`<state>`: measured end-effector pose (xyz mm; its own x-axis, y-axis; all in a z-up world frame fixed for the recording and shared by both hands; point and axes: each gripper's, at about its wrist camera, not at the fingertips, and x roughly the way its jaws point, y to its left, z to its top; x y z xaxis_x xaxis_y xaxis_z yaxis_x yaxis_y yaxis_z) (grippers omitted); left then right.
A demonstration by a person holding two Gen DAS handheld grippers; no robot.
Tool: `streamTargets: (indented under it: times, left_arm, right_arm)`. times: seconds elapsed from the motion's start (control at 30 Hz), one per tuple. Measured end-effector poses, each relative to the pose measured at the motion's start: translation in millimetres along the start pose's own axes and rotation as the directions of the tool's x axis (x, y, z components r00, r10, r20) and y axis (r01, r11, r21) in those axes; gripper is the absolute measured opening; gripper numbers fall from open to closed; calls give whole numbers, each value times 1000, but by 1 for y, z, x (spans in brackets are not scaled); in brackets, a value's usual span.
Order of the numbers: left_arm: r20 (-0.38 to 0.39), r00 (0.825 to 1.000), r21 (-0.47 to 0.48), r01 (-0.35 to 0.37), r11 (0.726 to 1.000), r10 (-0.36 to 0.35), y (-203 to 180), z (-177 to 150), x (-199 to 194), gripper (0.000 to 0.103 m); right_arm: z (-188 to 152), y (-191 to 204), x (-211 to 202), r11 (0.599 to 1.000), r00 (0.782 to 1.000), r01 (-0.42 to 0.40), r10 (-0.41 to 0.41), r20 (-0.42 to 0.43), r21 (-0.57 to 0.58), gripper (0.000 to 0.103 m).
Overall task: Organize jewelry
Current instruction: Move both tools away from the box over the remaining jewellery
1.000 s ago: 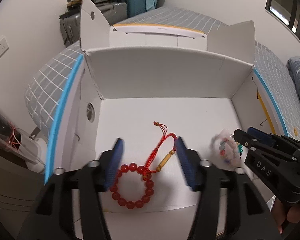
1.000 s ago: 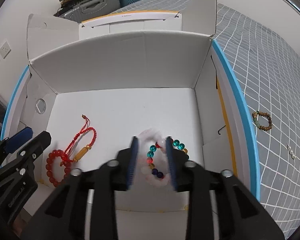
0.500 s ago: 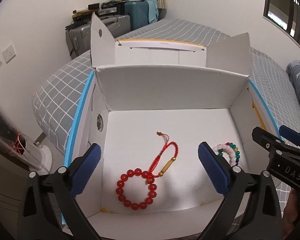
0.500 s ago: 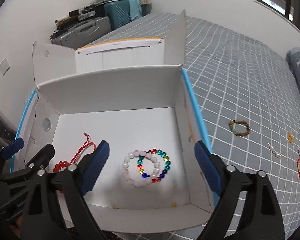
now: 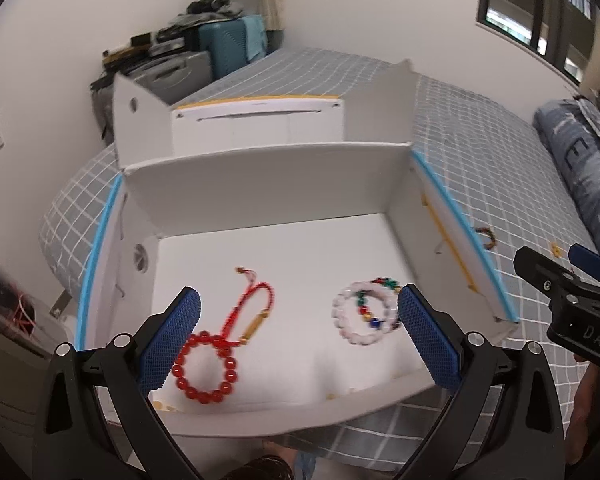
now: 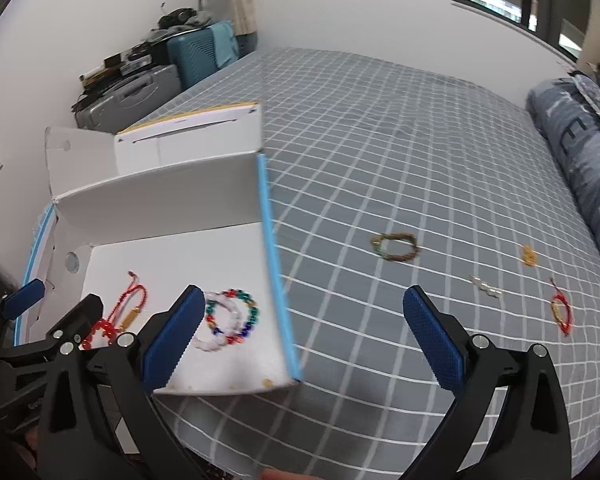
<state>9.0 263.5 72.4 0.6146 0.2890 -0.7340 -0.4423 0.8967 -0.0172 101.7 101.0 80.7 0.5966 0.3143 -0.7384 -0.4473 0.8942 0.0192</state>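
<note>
On the checked bed (image 6: 380,152) our white box (image 5: 268,196) already holds the red bead bracelet (image 5: 205,367), the red cord bracelet (image 5: 256,304) and the white and multicoloured bead bracelets (image 5: 366,312). Both claws, left gripper (image 5: 298,334) and right gripper (image 6: 300,338), have just spread wide and grip nothing. Left on the bedcover (well apart): a brown-green bracelet (image 6: 396,246), a red cord piece (image 6: 561,312) and two tiny bits

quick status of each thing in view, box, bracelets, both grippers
white box: open, flaps up
red bead bracelet: flat in box
white bead bracelet: in box, overlapping multicolour bracelet
green-brown bracelet: on bed, outside box
left gripper: open, empty
right gripper: open, empty
</note>
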Motion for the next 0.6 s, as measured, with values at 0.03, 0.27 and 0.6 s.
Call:
streamTargets:
  times: [0.03, 0.27, 0.6]
  left_arm:
    - [3, 1000, 6, 4, 1000, -4, -5, 0, -2, 97]
    - [5, 998, 54, 54, 997, -55, -50, 10, -11, 97]
    - [-42, 989, 104, 147, 984, -144, -138, 19, 12, 97]
  right_arm:
    - [-1, -6, -3, 1000, 1000, 12, -12, 2, 4, 95]
    - [-14, -62, -26, 995, 996, 83, -84, 19, 53, 95]
    - [-27, -147, -24, 978, 986, 166, -167, -2, 122, 95]
